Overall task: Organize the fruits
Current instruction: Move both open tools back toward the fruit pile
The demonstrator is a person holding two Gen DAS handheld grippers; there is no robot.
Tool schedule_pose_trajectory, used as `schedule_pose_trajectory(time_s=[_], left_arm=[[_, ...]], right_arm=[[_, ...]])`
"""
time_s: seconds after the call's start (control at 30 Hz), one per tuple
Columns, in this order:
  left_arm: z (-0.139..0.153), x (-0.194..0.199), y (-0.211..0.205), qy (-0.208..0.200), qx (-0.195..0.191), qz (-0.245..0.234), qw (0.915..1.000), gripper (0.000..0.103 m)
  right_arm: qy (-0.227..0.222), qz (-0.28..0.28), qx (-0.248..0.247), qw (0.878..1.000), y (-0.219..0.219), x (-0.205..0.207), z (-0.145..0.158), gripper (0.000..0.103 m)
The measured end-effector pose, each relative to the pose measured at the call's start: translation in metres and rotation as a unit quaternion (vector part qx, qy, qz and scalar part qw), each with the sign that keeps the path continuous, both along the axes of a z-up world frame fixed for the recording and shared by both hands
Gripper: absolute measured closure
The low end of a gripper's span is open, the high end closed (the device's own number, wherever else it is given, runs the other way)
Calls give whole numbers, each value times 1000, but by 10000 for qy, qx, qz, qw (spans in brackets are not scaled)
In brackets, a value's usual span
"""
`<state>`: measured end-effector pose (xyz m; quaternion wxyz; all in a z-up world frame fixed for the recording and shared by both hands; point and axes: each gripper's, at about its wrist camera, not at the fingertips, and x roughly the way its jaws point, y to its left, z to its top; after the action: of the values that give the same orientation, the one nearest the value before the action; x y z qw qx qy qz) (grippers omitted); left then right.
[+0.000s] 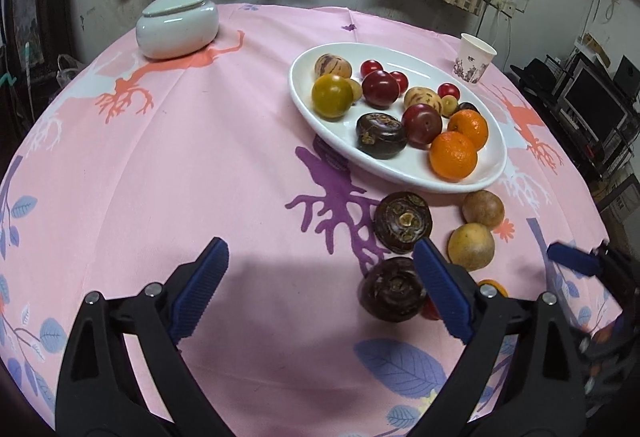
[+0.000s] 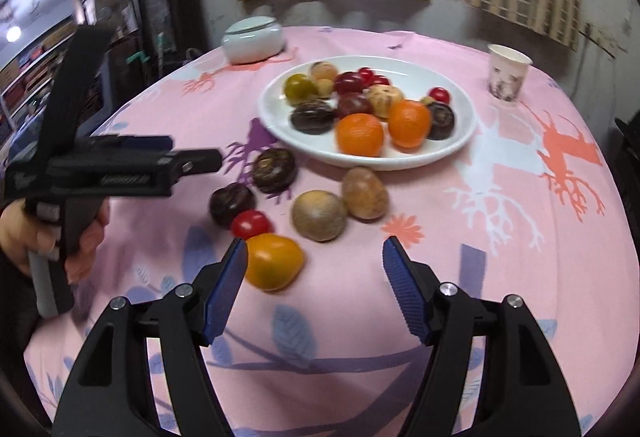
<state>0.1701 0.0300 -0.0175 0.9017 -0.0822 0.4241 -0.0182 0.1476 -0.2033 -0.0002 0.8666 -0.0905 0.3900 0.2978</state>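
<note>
A white oval plate (image 1: pixel 400 169) on the pink tablecloth holds oranges, plums, cherry tomatoes and other fruit. In front of it lie two dark round fruits (image 1: pixel 403 221) (image 1: pixel 394 295), two brown fruits (image 2: pixel 319 215) (image 2: pixel 365 192), a cherry tomato (image 2: pixel 251 223) and a yellow-orange tomato (image 2: pixel 274 267). My left gripper (image 1: pixel 320 243) hangs wide open over bare cloth, and the nearer dark fruit shows just inside its right finger, ungripped. My right gripper (image 2: pixel 315 243) is open too, with nothing between its fingers. The yellow-orange tomato lies just beyond its left finger.
A white lidded jar (image 1: pixel 176 25) stands at the far left of the table and a paper cup (image 1: pixel 474 57) at the far right. A hand (image 2: pixel 86 237) holds the left tool at the left edge of the right wrist view. Curtains hang behind.
</note>
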Motion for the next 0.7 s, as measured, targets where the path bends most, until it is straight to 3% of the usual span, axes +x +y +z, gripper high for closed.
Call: schedule_pose_trajectory(time_s=[0.17,0.3,0.4,0.47,0.7], left_arm=[[-2,1,1,9,80,93,9999,7],[-7,2,-4,99,142,16,9998,7],[-9,2,-8,131,235,-71,9996,7],[-9,1,-10,125,308,-102,9994,7],[-8,0,-15,124,414,-211,9988,7]], right_arm=[[40,463,-248,9986,23,-13,-14,33],[-292,531,-365,9975,37,-21,-18,34],[-242,398,-392,9981,40,-16,-23,42],[-148,333,-495,9981,42,-12,-28,54],[111,173,-439,9988,39,-2,-33,59]])
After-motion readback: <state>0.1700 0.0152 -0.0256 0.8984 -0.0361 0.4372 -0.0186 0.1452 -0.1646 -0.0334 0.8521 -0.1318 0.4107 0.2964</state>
